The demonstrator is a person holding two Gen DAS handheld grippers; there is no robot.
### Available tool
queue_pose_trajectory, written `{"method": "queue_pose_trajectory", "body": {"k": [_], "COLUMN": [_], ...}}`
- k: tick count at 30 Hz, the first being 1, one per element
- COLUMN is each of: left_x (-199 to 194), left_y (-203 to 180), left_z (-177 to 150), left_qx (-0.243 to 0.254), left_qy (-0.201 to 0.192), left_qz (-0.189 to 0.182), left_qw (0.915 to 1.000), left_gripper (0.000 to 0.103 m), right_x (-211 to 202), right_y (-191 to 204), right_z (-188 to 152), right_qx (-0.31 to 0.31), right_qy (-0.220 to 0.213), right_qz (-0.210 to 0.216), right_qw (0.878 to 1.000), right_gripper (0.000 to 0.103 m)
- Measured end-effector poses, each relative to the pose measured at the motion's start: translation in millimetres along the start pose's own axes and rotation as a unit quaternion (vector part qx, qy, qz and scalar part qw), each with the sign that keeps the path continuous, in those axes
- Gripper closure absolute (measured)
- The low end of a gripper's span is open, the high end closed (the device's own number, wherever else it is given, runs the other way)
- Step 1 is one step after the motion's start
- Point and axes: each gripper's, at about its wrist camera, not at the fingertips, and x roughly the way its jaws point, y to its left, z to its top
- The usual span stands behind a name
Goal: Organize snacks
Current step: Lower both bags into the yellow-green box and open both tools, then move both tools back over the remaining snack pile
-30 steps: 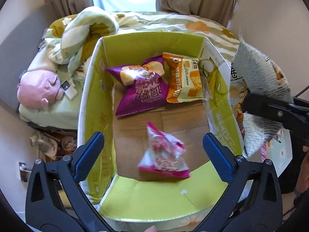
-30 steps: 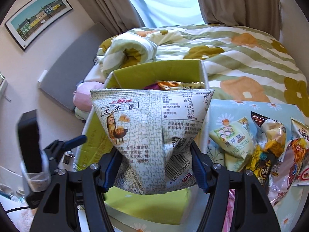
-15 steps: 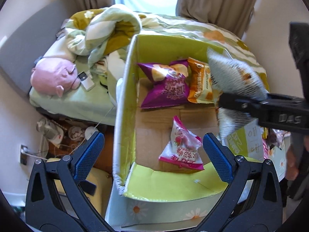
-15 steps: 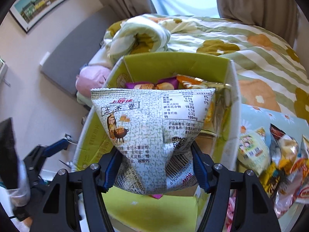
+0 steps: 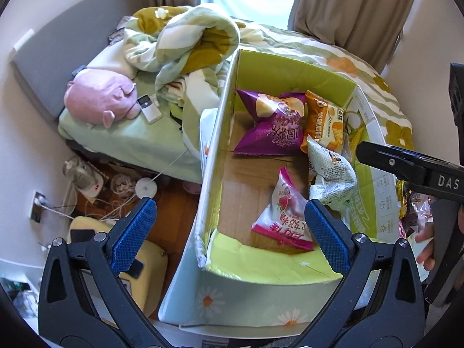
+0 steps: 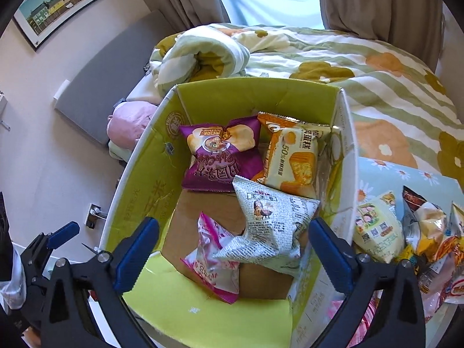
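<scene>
An open green-lined cardboard box (image 6: 145, 179) holds 4 snack bags: a purple crinkled chip bag (image 6: 220, 153) and orange cake packet (image 6: 293, 156) at the far wall, a pink-white pouch (image 6: 214, 258) nearer, a grey-white printed bag (image 6: 272, 226) overlapping it.

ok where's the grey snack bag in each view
Left wrist: grey bag lies right of centre, against the box's right wall, just above the left gripper's right finger.
Right wrist: grey bag lies at centre, between the open fingers, overlapping the pink bag.
Shared landmark: purple bag behind it.
</scene>
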Motion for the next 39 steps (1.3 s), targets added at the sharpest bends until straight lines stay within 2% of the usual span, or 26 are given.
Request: {"method": "queue_pose_trajectory", "body": {"k": [5, 10, 13, 19, 23, 27, 34, 39], "left_x": [-18, -35, -51, -78, -90, -93, -86, -72], "left_y": [-2, -10, -24, -60, -97, -141, -237, -299], "left_z": [3, 13, 18, 24, 26, 23, 6, -16], "left_qx": [0.000, 0.019, 0.033, 0.044, 0.057, 0.065, 0.090, 0.115], "left_qy": [-0.012, -0.025, -0.042, -0.070, -0.086, -0.094, -0.092, -0.087], "left_qz": [0.007, 0.019, 0.013, -0.010, -0.021, -0.032, -0.063, -0.083], "left_qw": [0.9999, 0.9993, 0.9985, 0.9965, 0.9944, 0.9929, 0.9897, 0.9860], "left_gripper": [0.002, 0.002, 0.002, 0.002, 0.002, 0.002, 0.002, 0.002], "right_x": [-20, -50, -71, -120, -150, -177, -213, -224], "right_y": [-1, -2, -3, -17, -48, -87, -169, -217], "right_z": [-3, -5, -8, -20, -29, -41, -66, -87], "right_qx": [0.000, -0.002, -0.013, -0.020, 0.000, 0.011, 0.025, 0.039], "right_qy": [0.005, -0.014, -0.021, -0.065, -0.087, -0.104, -0.108, -0.103], "right_qz": [0.011, 0.010, 0.009, -0.004, -0.009, -0.039, -0.086, -0.097], "right_qw": [1.000, 1.000, 1.000, 0.998, 0.996, 0.994, 0.990, 0.989], "right_gripper": [0.000, 0.000, 0.000, 0.000, 0.000, 0.000, 0.000, 0.000]}}
